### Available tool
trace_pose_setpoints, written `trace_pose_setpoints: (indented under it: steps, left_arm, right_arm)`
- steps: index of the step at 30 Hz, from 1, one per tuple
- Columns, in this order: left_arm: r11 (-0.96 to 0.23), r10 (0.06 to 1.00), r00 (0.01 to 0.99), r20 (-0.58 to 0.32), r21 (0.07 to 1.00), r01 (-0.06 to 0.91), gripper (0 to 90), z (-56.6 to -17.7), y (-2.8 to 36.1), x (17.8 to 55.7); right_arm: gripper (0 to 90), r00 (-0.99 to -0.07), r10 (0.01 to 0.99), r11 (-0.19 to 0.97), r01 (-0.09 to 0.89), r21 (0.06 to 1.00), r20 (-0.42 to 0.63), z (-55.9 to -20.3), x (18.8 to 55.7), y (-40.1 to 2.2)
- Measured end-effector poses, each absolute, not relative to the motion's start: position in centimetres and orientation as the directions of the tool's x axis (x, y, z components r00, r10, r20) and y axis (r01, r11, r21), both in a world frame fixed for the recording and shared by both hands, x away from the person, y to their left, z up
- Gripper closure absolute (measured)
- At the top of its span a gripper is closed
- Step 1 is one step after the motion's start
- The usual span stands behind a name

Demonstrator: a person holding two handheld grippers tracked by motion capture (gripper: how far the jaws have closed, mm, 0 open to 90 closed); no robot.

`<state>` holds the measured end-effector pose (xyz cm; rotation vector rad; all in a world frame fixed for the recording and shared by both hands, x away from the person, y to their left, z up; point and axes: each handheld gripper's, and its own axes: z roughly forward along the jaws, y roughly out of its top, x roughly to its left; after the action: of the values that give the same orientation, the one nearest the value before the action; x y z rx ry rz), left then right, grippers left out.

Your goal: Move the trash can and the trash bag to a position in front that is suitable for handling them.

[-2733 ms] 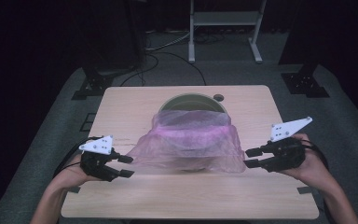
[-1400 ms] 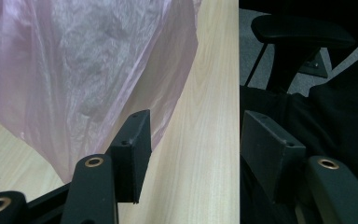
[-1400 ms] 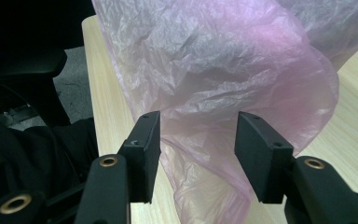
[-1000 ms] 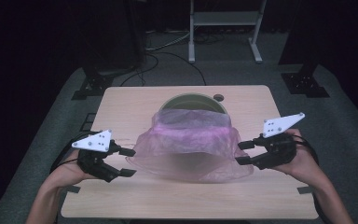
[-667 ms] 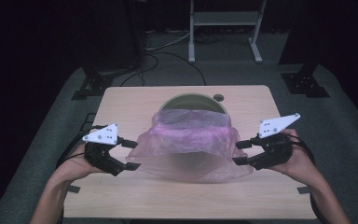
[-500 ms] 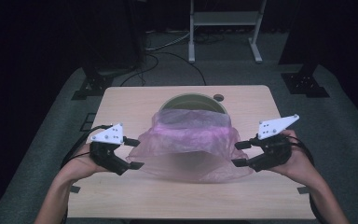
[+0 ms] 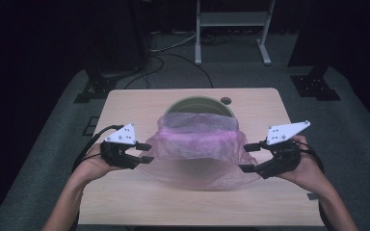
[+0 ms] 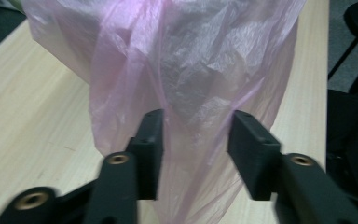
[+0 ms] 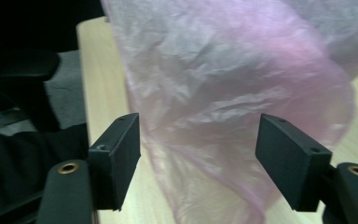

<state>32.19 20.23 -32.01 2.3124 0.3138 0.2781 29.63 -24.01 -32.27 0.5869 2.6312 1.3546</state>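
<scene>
The thin, limp pink plastic bag (image 7: 196, 147), judged light and slippery, is flanked by the open left gripper (image 8: 196, 140) and open right gripper (image 9: 198, 163), side folds being the suggested hold

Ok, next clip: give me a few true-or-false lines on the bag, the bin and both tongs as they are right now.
1. Both tongs are open. True: the left tongs and right tongs each have a wide gap between the jaws.
2. The pink bag is folded flat on the table. False: it is spread out and puffed up over the wooden table.
3. A round bin sits behind the bag. True.
4. The right tongs are clamped on the bag. False: its jaws stand apart with the bag's edge between them.
5. The bag is blue. False: it is see-through pink.
</scene>
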Motion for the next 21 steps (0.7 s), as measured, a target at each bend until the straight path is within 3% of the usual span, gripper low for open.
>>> trace_pose_setpoints:
  steps: [4, 8, 15, 17, 21]
  left_arm:
    - [-0.672, 0.317, 0.941, 0.119, 0.728, 0.135, 74.0, -31.9, 20.1, 32.5]
    - [-0.670, 0.322, 0.938, 0.130, 0.731, 0.128, 84.6, -31.7, 20.1, 32.8]
    - [-0.659, 0.346, 0.928, 0.139, 0.740, 0.135, 89.9, -31.1, 20.1, 33.7]
    - [-0.658, 0.353, 0.925, 0.141, 0.740, 0.138, 89.9, -31.0, 20.1, 34.1]
    - [-0.651, 0.360, 0.923, 0.137, 0.745, 0.144, 90.0, -30.7, 20.1, 34.5]
  right_arm:
    - [31.9, -0.900, 0.436, 0.531, 0.283, 0.798, 0.029, -32.4, 30.0, -23.7]
    - [52.7, -0.881, 0.472, 0.531, 0.296, 0.794, 0.012, -32.3, 30.8, -23.4]
    - [85.8, -0.875, 0.482, 0.542, 0.327, 0.774, 0.033, -31.8, 32.0, -23.0]
    - [90.0, -0.877, 0.479, 0.545, 0.330, 0.771, 0.037, -31.6, 32.2, -23.0]
    - [90.0, -0.877, 0.481, 0.559, 0.326, 0.763, 0.022, -31.3, 32.4, -22.9]
